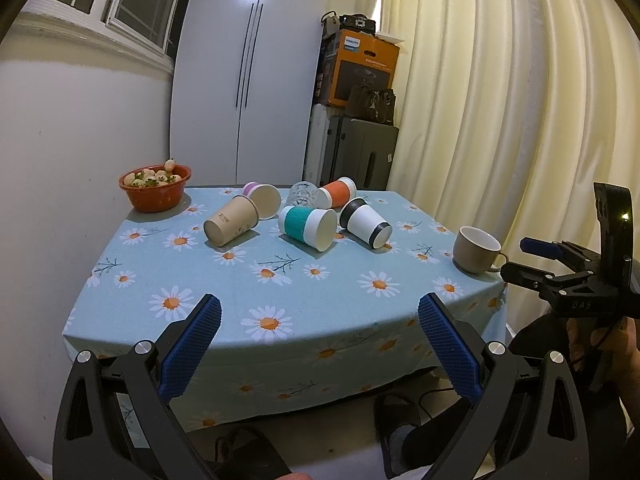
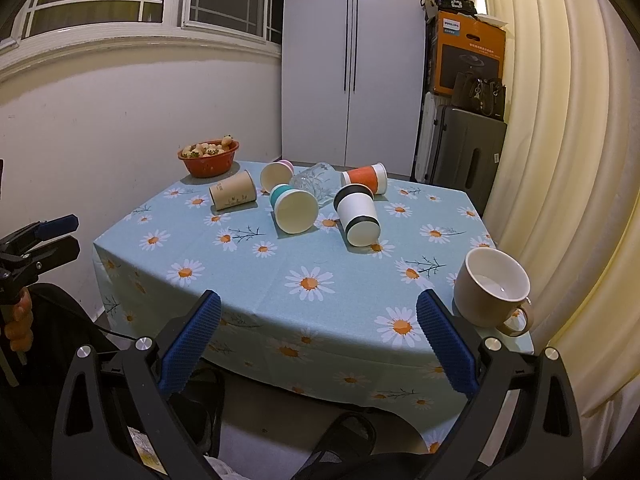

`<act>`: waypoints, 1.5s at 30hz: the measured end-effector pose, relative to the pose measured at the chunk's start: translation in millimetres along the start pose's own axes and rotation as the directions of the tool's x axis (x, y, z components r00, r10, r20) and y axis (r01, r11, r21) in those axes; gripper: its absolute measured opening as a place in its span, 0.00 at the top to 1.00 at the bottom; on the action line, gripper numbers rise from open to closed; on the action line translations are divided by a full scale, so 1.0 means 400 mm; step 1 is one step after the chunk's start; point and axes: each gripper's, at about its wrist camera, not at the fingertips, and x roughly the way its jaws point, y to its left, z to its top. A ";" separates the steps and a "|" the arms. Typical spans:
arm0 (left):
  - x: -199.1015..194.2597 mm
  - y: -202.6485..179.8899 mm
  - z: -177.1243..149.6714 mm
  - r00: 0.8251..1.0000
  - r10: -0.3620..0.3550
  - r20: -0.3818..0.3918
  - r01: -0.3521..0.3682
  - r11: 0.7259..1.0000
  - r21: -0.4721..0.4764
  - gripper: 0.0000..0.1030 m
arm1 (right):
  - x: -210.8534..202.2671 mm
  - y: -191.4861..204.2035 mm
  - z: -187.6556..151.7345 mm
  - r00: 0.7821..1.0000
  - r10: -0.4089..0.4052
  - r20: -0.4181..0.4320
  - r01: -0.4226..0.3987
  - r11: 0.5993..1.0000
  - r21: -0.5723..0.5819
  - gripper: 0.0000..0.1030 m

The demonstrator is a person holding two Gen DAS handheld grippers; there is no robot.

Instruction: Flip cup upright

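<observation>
We hold the left gripper (image 1: 319, 320) and right gripper (image 2: 318, 318) wide open and empty short of the tabletop's near edge; 6 tipped cups crowd mid-tabletop; the black-banded cup (image 2: 358, 216), likely light and crushable, wants gentle mid-wall grip.

Glass tumbler (image 1: 301, 195) partly hidden behind teal-sleeved cup (image 1: 308, 227). Purple-sleeved cup (image 2: 276, 175) largely masked in both views. Print on brown paper cup (image 1: 231, 222) too small to read. Right gripper (image 1: 560, 256) cut off by frame edge.
</observation>
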 end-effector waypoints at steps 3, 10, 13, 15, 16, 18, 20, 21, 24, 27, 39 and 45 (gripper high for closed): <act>0.001 -0.001 -0.002 1.000 -0.002 0.002 0.002 1.000 0.002 0.06 | 0.000 -0.003 0.001 1.000 0.000 0.000 0.000 1.000 -0.001 0.06; 0.001 -0.002 -0.003 1.000 0.000 0.002 0.000 1.000 0.002 0.06 | -0.001 0.001 0.003 1.000 -0.001 0.001 0.001 1.000 0.000 0.06; 0.001 -0.002 -0.003 1.000 0.001 0.003 -0.001 1.000 0.002 0.06 | 0.000 -0.008 -0.001 1.000 -0.001 0.000 0.001 1.000 -0.001 0.06; 0.002 -0.002 -0.003 1.000 0.003 0.002 -0.003 1.000 0.003 0.06 | 0.001 -0.007 -0.001 1.000 -0.001 0.000 0.001 1.000 -0.001 0.06; 0.001 -0.001 -0.003 1.000 0.000 0.002 0.000 1.000 0.002 0.06 | 0.001 -0.007 -0.002 1.000 -0.001 0.000 0.001 1.000 -0.002 0.06; 0.001 -0.001 -0.003 1.000 0.000 0.003 0.000 1.000 0.002 0.06 | 0.000 -0.008 -0.002 1.000 -0.002 -0.001 0.002 1.000 -0.003 0.06; 0.001 -0.002 -0.003 1.000 -0.001 0.003 0.001 1.000 0.003 0.06 | 0.000 -0.009 0.000 1.000 -0.002 0.001 0.002 1.000 -0.002 0.06; 0.002 -0.002 -0.002 1.000 -0.002 0.003 0.002 1.000 0.004 0.06 | 0.000 -0.009 0.000 1.000 -0.001 0.000 0.001 1.000 -0.001 0.06; 0.002 -0.003 -0.002 1.000 -0.002 0.003 0.002 1.000 0.005 0.06 | 0.000 -0.008 0.001 1.000 0.000 0.000 0.000 1.000 -0.001 0.06; 0.002 -0.003 -0.002 1.000 -0.001 0.003 0.001 1.000 0.005 0.06 | 0.000 -0.009 0.001 1.000 -0.001 0.000 0.001 1.000 -0.002 0.06; 0.002 -0.006 -0.006 1.000 -0.001 -0.001 0.001 1.000 0.012 0.06 | 0.000 -0.009 0.001 1.000 -0.001 0.000 0.001 1.000 -0.003 0.06; 0.001 -0.007 -0.008 1.000 -0.006 0.001 0.006 1.000 0.012 0.06 | -0.001 -0.008 0.001 1.000 -0.001 -0.001 0.001 1.000 -0.003 0.06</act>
